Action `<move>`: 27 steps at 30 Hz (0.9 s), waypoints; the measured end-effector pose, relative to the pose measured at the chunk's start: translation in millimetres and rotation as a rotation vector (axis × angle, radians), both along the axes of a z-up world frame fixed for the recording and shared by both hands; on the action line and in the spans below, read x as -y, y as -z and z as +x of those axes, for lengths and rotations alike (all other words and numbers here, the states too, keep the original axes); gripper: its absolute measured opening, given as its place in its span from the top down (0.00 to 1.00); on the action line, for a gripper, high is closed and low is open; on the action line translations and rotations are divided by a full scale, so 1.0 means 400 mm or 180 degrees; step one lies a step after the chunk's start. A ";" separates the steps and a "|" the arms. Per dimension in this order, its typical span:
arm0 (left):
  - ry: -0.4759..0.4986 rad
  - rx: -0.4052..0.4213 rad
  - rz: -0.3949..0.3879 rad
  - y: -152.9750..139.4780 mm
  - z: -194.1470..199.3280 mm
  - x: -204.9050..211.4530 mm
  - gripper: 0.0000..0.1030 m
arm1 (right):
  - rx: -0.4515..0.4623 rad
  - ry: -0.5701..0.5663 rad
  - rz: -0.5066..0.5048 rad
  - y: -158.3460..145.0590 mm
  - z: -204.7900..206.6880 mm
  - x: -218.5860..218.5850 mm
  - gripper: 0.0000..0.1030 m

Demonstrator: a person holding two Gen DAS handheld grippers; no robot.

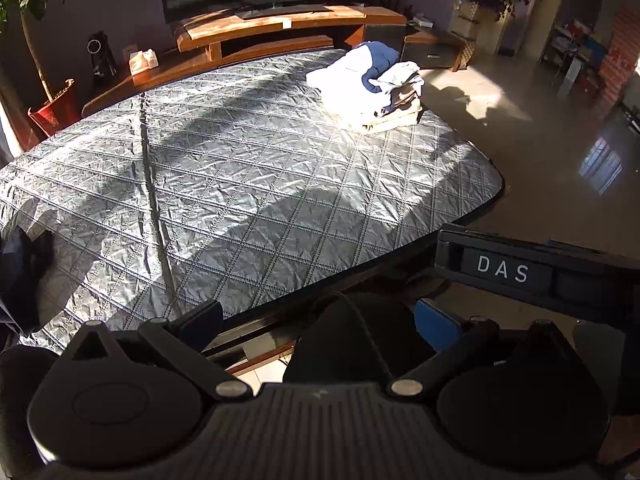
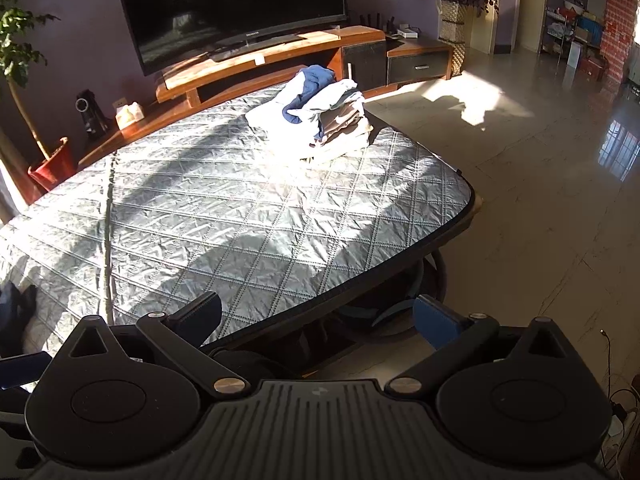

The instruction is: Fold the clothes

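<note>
A stack of folded clothes (image 1: 380, 88) (image 2: 320, 116), white, beige and blue, sits at the far right corner of the grey quilted table cover (image 1: 240, 184) (image 2: 224, 224). A dark garment (image 1: 20, 272) (image 2: 14, 316) lies at the table's near left edge, mostly out of frame. My left gripper (image 1: 320, 320) hangs open at the near edge of the table, nothing between its fingers. My right gripper (image 2: 320, 316) is also open and empty over the near right edge. The right gripper's body (image 1: 536, 276), marked DAS, shows at the right in the left wrist view.
A wooden TV stand (image 1: 288, 28) (image 2: 264, 64) with a large television (image 2: 232, 4) runs behind the table. A potted plant in a red pot (image 1: 52, 108) (image 2: 52, 164) stands at far left. Shiny tiled floor (image 2: 540, 200) lies to the right, with cables (image 2: 616, 396).
</note>
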State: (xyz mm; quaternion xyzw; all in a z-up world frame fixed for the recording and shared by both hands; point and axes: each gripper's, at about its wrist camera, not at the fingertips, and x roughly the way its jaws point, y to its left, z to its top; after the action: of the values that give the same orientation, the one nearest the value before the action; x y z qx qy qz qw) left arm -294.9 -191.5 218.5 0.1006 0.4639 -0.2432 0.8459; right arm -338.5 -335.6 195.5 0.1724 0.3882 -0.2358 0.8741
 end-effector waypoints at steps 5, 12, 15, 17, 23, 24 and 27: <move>-0.0001 0.0017 -0.0029 0.014 0.005 -0.009 0.01 | 0.0015 0.0041 0.0074 0.032 0.006 -0.008 0.00; -0.0058 0.0030 -0.0021 0.037 0.026 -0.023 0.01 | 0.0013 -0.0022 0.0006 0.047 0.020 -0.027 0.00; -0.0077 0.0008 -0.0073 0.047 0.038 -0.040 0.01 | -0.0006 0.0008 0.0073 0.058 0.027 -0.021 0.00; -0.0094 0.0021 -0.0084 0.053 0.045 -0.051 0.01 | -0.0044 0.0014 0.0062 0.066 0.035 -0.019 0.00; -0.0261 0.0002 -0.0111 0.078 0.085 -0.097 0.01 | -0.0094 -0.0067 -0.0114 0.076 0.061 -0.037 0.00; -0.0298 0.0002 -0.0115 0.082 0.094 -0.107 0.01 | -0.0099 -0.0093 -0.0143 0.076 0.067 -0.042 0.00; -0.0415 0.0014 -0.0131 0.094 0.117 -0.138 0.01 | -0.0141 -0.0165 -0.0178 0.084 0.089 -0.054 0.00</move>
State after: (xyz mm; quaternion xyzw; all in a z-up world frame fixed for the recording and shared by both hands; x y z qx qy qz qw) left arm -248.3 -136.2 181.1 0.0534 0.4625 -0.1969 0.8628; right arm -302.8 -314.2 161.8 0.1326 0.4050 -0.2276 0.8756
